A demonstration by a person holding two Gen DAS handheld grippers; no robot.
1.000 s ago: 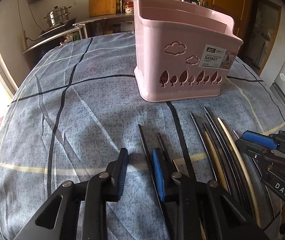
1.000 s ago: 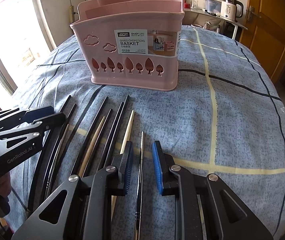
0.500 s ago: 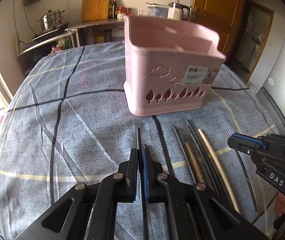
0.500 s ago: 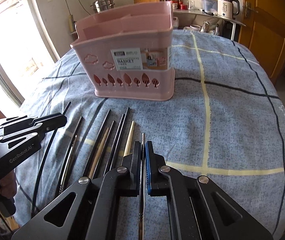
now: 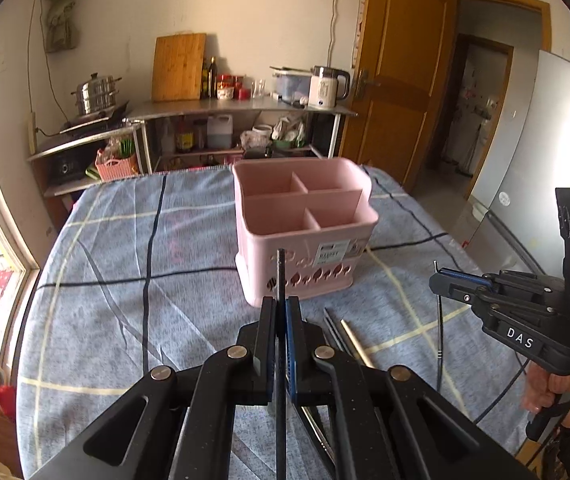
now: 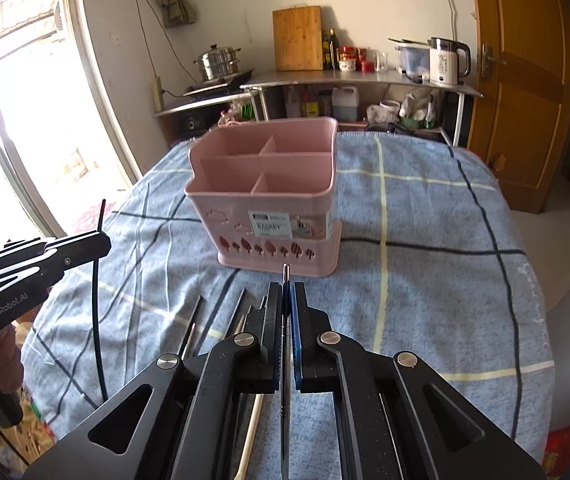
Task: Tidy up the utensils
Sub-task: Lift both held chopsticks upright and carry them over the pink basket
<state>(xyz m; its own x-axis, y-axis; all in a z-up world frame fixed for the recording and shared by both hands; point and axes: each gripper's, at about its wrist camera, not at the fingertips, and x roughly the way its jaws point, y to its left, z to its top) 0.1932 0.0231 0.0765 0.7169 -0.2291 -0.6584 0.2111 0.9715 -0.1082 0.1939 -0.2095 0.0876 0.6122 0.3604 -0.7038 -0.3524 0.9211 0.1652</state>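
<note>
Left claw, lower centre of the left wrist view: black arms, blue pads, clamped on a thin black chopstick whose tip stands up in front of the pink plastic divided basket. Same claw shows at left edge of the right wrist view, the black stick rising above it and trailing down below, clear of the cloth. Right claw, lower centre of the right wrist view: pressed together on a slim grey metal chopstick, tip poking out just ahead of the pads, pointing toward the basket base. From the left wrist view that claw sits at right of frame, stick hanging down from it, a hand gripping the handle at lower right. Basket stands upright at centre of both views on the blue checked cloth surface, four open compartments visible from above, white label on the near wall, leaf and cloud cut-outs. Remaining loose chopsticks, dark and pale, lie side by side on the cloth between basket and claws, partly hidden behind the claw arms. Background, upper frame: steel shelf unit with wooden cutting board, white electric kettle, steel steamer pot. Wooden door at upper right.
</note>
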